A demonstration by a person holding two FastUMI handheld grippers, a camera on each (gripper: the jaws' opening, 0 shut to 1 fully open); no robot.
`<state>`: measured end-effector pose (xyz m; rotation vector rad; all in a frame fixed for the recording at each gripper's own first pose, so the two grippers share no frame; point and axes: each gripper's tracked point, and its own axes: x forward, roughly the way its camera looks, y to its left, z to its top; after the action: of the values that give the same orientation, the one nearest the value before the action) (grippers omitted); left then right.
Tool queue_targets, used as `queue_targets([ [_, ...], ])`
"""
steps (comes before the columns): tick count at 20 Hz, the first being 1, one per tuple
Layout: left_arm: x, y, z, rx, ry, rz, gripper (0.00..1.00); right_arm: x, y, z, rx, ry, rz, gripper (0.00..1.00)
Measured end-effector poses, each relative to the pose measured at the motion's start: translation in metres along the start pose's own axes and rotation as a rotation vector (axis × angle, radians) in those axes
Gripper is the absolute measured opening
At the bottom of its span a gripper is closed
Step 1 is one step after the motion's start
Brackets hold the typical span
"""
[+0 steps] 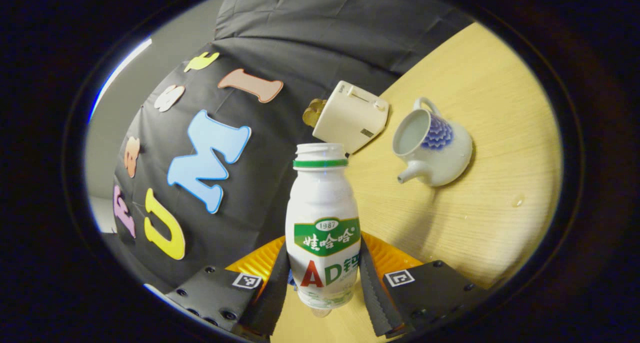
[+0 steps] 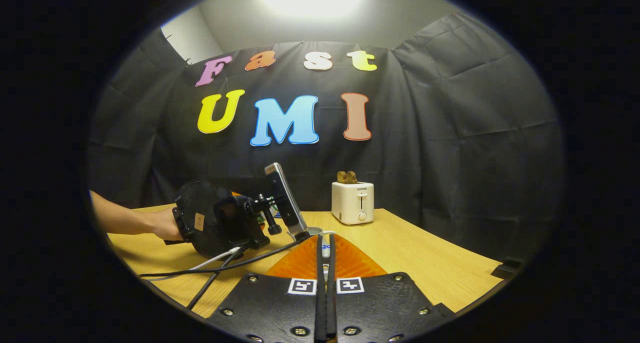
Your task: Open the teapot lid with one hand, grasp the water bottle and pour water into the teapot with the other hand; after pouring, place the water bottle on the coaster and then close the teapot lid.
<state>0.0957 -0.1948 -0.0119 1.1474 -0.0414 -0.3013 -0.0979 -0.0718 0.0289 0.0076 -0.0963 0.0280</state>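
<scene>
A: Why does the worktop (image 1: 480,223) look tipped in the left gripper view?
B: The view is canted, perhaps for pouring. The teapot (image 1: 434,145) stands open beside the toaster (image 1: 352,115).
A: And the water bottle (image 1: 323,228)?
B: Uncapped, clamped between the left gripper (image 1: 324,278) fingers. The right gripper (image 2: 325,283) fingers are pressed together, maybe on the lid; I cannot tell
</scene>
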Motion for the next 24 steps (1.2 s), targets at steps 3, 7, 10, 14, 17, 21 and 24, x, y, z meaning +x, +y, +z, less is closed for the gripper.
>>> queue_targets([
  [3, 0.007, -0.002, 0.008, 0.102, 0.011, 0.005, 0.79, 0.002, 0.0, -0.005, -0.002, 0.012, 0.003, 0.0],
  [7, 0.003, -0.006, 0.01, 0.214, 0.018, -0.011, 0.79, 0.002, -0.002, -0.004, -0.004, 0.016, 0.002, 0.0],
  [10, 0.005, -0.01, 0.013, 0.257, 0.022, -0.027, 0.7, 0.003, -0.004, -0.005, -0.001, 0.014, 0.001, 0.0],
  [14, 0.014, -0.014, 0.023, 0.325, 0.014, -0.047, 0.8, 0.006, -0.003, -0.011, 0.014, 0.039, 0.015, 0.0],
  [17, 0.009, -0.01, 0.024, 0.385, 0.025, -0.049, 0.77, 0.007, -0.006, -0.013, 0.016, 0.043, 0.014, 0.0],
  [21, 0.011, -0.007, 0.024, 0.437, 0.033, -0.044, 0.8, 0.007, -0.008, -0.011, 0.027, 0.041, 0.015, 0.0],
  [24, 0.011, -0.004, 0.025, 0.489, 0.036, -0.047, 0.8, 0.007, -0.009, -0.012, 0.027, 0.043, 0.015, 0.0],
])
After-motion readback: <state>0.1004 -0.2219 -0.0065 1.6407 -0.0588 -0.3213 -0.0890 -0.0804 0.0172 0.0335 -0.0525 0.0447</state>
